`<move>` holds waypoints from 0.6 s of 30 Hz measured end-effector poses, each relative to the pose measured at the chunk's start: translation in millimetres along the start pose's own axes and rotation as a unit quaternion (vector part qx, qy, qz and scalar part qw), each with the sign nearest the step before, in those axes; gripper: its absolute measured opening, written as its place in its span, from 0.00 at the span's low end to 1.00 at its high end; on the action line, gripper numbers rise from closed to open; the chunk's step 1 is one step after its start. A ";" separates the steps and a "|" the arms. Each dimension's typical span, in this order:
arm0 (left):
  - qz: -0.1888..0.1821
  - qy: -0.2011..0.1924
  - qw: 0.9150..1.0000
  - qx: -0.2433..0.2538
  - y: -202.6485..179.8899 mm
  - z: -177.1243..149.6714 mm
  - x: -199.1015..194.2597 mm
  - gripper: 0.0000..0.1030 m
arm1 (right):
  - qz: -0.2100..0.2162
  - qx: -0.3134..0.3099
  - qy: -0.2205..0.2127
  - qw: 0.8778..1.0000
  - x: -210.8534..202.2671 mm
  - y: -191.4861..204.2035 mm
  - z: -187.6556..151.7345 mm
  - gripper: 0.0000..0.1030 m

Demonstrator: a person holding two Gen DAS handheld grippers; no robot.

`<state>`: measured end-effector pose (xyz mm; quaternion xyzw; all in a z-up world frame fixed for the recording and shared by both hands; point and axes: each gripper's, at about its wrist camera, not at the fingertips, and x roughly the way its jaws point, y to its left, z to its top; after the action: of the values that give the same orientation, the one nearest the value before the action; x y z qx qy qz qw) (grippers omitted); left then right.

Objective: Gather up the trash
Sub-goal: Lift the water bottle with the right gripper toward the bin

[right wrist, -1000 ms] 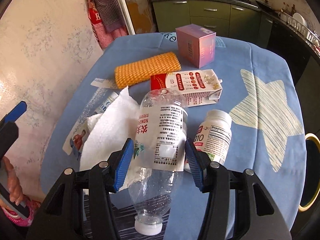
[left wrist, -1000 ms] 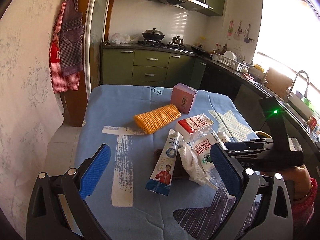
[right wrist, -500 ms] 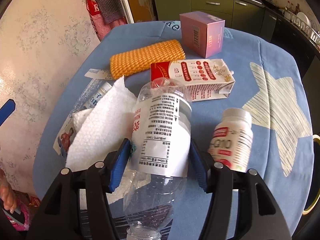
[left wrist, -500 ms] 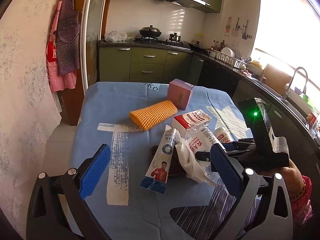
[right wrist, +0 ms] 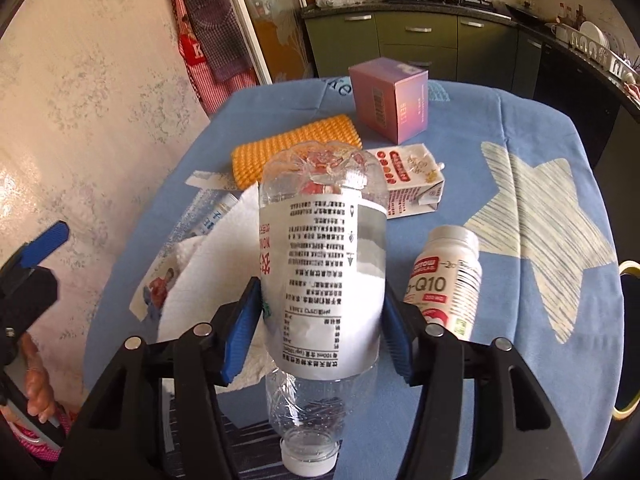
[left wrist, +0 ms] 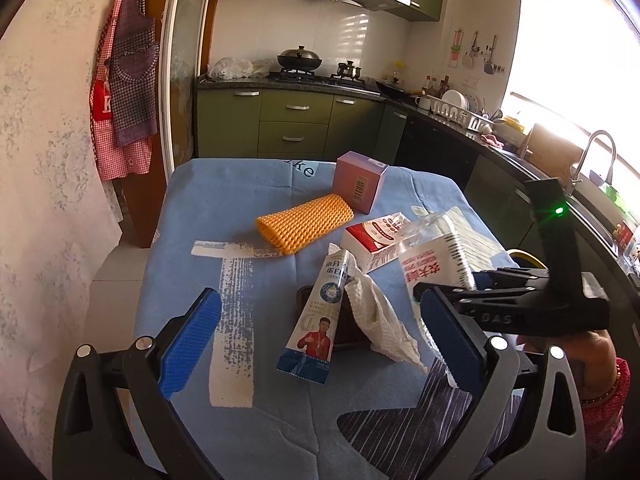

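near the table's front edge, my right gripper (right wrist: 320, 320) pinches the clear, crumpled plastic bottle with a white label (right wrist: 322, 280) at mid-body, jaws closing slightly, cap toward me; it looks light, slick and easily crushed, so i would grip the labelled middle; my left gripper (left wrist: 320, 340) hangs spread, empty, over the blue cloth-covered table (left wrist: 224, 208).

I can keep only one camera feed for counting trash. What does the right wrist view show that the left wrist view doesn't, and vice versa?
Only the right wrist view: the white supplement bottle lying on its side, and the white cap of the plastic bottle. Only the left wrist view: the sink tap. Both: the plastic bottle, orange mesh sleeve, pink box, red-and-white carton, paper towel and sachet.
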<state>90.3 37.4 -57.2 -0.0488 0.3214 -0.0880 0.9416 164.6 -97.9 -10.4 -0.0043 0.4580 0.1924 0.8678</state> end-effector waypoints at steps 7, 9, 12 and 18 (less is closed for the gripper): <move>-0.008 0.005 1.000 0.011 -11.1 -0.1 3.8 0.95 | 0.007 0.015 -0.033 0.999 -35.3 -12.9 -7.6 0.52; -0.010 0.005 1.000 0.015 -14.8 0.7 4.4 0.95 | 0.008 0.020 -0.038 0.999 -42.8 -18.1 -11.7 0.52; -0.016 0.007 1.000 0.020 -21.0 1.9 5.4 0.95 | 0.008 0.027 -0.047 0.999 -53.7 -24.4 -17.6 0.52; -0.026 0.008 0.999 0.038 -41.1 6.0 5.0 0.95 | 0.012 0.040 -0.071 0.997 -79.5 -40.5 -27.4 0.52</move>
<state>92.3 -3.6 -49.4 -0.0207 0.3237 -0.1247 0.9377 116.3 -166.7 30.2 0.0493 0.4027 0.1847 0.8951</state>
